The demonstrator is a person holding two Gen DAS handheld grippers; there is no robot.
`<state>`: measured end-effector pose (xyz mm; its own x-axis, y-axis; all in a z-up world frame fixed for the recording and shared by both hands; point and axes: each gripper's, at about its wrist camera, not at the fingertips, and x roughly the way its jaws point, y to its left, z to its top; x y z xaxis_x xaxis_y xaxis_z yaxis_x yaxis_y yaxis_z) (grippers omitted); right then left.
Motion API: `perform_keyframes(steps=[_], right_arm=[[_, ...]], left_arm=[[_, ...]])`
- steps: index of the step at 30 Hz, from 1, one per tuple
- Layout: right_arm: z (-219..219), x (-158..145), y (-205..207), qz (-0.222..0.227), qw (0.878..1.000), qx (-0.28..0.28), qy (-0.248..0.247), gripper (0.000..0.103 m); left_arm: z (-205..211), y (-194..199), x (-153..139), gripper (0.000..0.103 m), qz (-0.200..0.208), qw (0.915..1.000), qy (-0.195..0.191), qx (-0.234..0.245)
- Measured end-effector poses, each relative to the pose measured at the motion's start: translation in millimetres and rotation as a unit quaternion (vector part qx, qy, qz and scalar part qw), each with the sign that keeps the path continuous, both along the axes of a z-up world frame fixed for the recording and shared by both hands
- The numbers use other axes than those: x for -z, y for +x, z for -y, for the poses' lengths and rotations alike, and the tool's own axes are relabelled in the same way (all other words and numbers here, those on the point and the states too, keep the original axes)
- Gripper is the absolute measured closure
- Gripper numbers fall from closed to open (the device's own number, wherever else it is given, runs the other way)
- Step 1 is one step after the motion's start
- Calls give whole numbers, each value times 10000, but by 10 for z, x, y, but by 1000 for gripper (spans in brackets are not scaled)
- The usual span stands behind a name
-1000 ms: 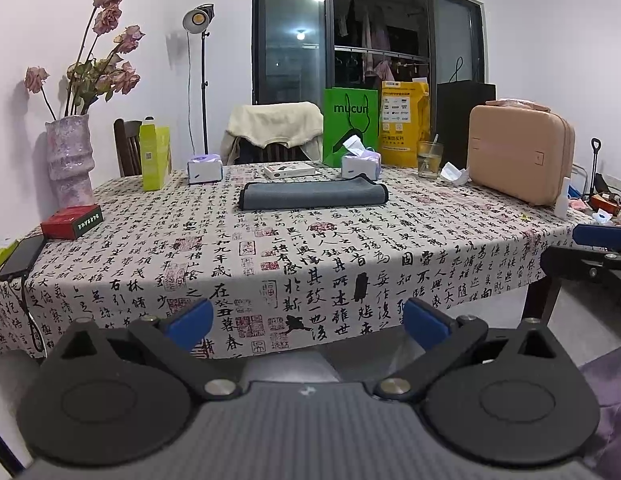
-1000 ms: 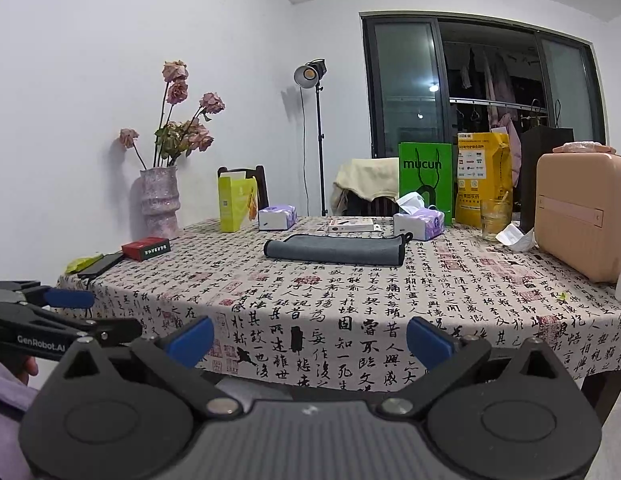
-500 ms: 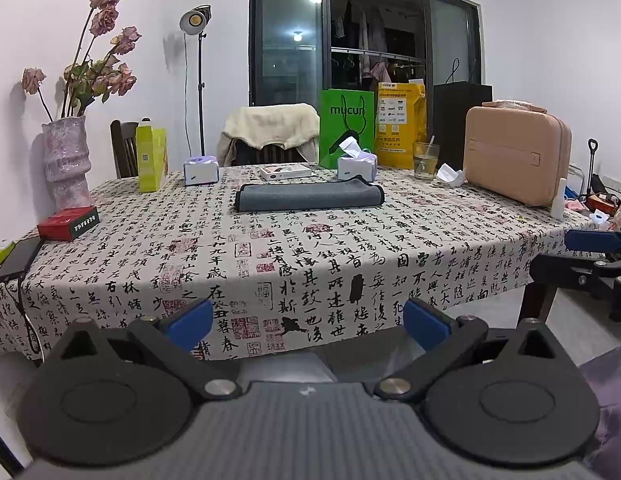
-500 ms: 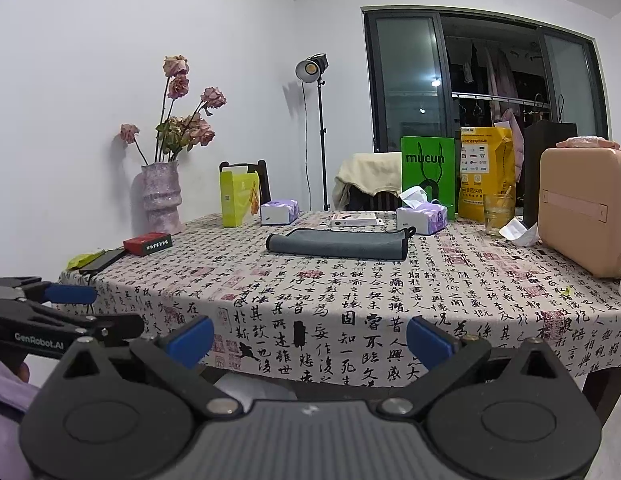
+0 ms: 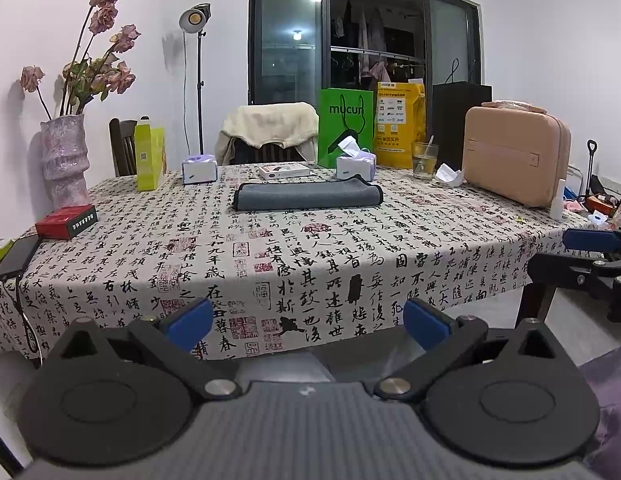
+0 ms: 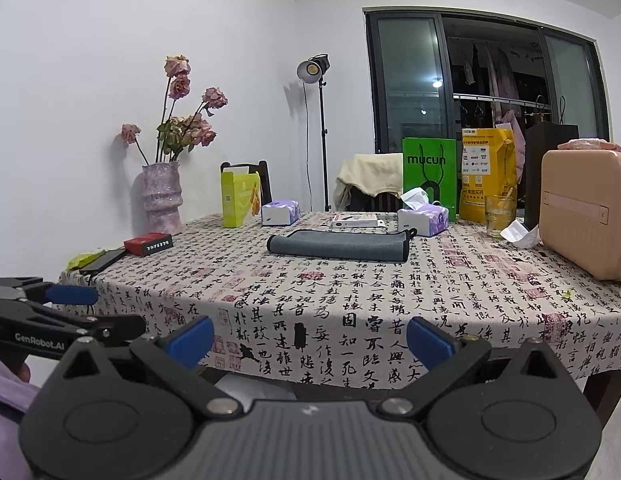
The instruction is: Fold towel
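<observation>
A grey towel (image 5: pixel 307 196) lies folded into a long flat strip on the far half of the table; it also shows in the right wrist view (image 6: pixel 337 245). My left gripper (image 5: pixel 307 320) is open and empty, held off the table's near edge, far from the towel. My right gripper (image 6: pixel 309 338) is open and empty too, also in front of the near edge. The right gripper shows at the right edge of the left wrist view (image 5: pixel 590 256); the left gripper shows at the left of the right wrist view (image 6: pixel 50 312).
The table (image 5: pixel 270 264) has a calligraphy-print cloth. On it stand a vase of dried roses (image 5: pixel 64 160), a red box (image 5: pixel 66 222), a phone (image 5: pixel 16 256), a yellow-green carton (image 5: pixel 149 158), two tissue packs (image 5: pixel 355 166), a glass (image 5: pixel 424 160) and a pink case (image 5: pixel 514 160).
Both grippers have drifted slightly back from the table and stay open. The towel has not moved.
</observation>
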<state>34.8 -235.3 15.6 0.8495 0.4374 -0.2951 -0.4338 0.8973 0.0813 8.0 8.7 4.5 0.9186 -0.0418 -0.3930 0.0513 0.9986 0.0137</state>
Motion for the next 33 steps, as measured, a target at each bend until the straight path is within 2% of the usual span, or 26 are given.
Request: perform_keyframes(steps=[33], right_arm=[[-14,18,9,-35,10000,-84,39,0]], left_arm=[[26,12,-20,0,17,10000,-11,89]])
